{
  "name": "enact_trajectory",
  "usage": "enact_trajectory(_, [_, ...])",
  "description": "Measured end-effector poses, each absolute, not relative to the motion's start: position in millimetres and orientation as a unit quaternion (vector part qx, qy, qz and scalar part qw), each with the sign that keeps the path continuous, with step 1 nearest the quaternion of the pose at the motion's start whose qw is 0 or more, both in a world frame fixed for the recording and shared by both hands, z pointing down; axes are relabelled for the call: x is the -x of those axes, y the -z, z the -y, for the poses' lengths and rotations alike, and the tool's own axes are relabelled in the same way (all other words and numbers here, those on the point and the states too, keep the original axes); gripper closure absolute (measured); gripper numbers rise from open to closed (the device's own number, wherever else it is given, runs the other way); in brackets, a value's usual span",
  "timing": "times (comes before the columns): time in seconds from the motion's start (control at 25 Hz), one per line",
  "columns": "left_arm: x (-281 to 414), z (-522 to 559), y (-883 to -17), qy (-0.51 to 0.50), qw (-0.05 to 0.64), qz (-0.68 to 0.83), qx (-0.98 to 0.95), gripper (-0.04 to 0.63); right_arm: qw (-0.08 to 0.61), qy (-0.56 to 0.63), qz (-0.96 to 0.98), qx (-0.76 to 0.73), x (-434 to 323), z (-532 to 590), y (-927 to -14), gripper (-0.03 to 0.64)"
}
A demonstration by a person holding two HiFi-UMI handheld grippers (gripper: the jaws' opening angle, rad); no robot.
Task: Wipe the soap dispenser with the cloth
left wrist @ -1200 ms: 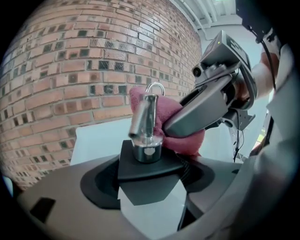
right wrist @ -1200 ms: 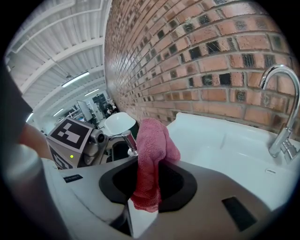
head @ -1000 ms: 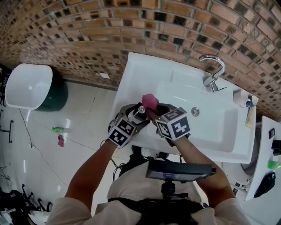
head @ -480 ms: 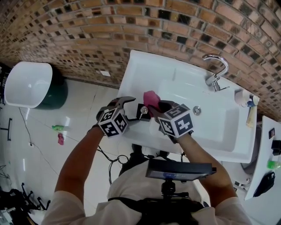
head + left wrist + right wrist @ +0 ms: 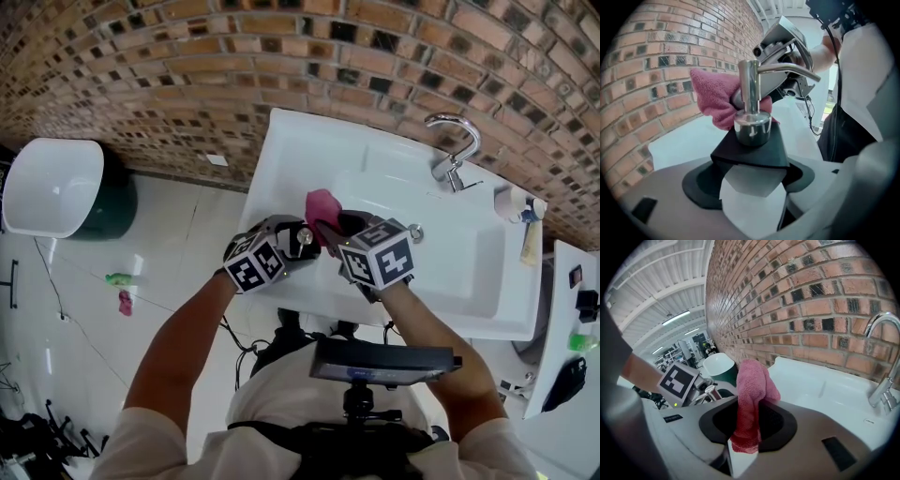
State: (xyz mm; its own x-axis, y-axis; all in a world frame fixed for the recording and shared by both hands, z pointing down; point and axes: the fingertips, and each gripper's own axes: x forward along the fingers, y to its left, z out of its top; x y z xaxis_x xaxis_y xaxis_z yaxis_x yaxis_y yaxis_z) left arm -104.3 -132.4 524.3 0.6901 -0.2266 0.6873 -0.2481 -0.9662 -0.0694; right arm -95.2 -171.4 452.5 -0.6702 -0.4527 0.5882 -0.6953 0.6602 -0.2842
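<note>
Change noted: half a second back the left gripper [image 5: 289, 242] stood clear to the left of the soap dispenser [image 5: 303, 237]. It now sits just beside it again at frame centre, jaws closing, with the chrome pump at their tips and no pad seen pressing on it. The right gripper [image 5: 333, 230] has kept its place, clamped on the pink cloth [image 5: 322, 204]. The dispenser stands on the front left rim of the white sink [image 5: 281, 150], long axis upright. In the left gripper view its stem rises vertical and the spout points toward the right of that frame, at the right gripper; the cloth is bunched behind the stem on the left, apparently against it. The head view gives only the pump's cap from above, the body being hidden under the grippers. The right gripper view alone shows the cloth pinched between the jaws and standing up from them, with the faucet [image 5: 880, 394] at its right edge.
</note>
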Motion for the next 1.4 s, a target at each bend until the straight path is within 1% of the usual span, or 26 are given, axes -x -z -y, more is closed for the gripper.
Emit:
enact_trajectory(0.16, [101.5, 135.8, -523.0, -0.354, 0.032, 0.181, -0.917, 0.215, 0.233, -0.257, 0.874, -0.339, 97.6, 195.2, -451.0, 0.503])
enact_trajectory(0.28, [101.9, 136.9, -523.6, -0.349, 0.040, 0.211, -0.912, 0.216, 0.248, -0.257, 0.876, -0.324, 109.4, 202.5, -459.3, 0.503])
enact_trajectory(0.36, [101.1, 136.0, -524.3, -0.351, 0.040, 0.219, -0.910, 0.216, 0.256, -0.254, 0.877, -0.317, 111.3, 195.9, -465.4, 0.503])
enact_trajectory(0.72, [103.3, 135.7, -525.1, -0.352, 0.043, 0.249, -0.901, 0.216, 0.209, -0.276, 0.869, -0.354, 93.0, 150.2, -459.0, 0.508])
enact_trajectory(0.96, [103.3, 137.0, -524.8, -0.353, 0.057, 0.289, -0.888, 0.215, 0.209, -0.272, 0.868, -0.360, 88.9, 127.3, -455.3, 0.508])
enact_trajectory(1.4, [103.5, 139.5, -525.2, -0.353, 0.082, 0.336, -0.869, 0.216, 0.200, -0.309, 0.869, -0.332, 86.7, 104.8, -458.0, 0.508])
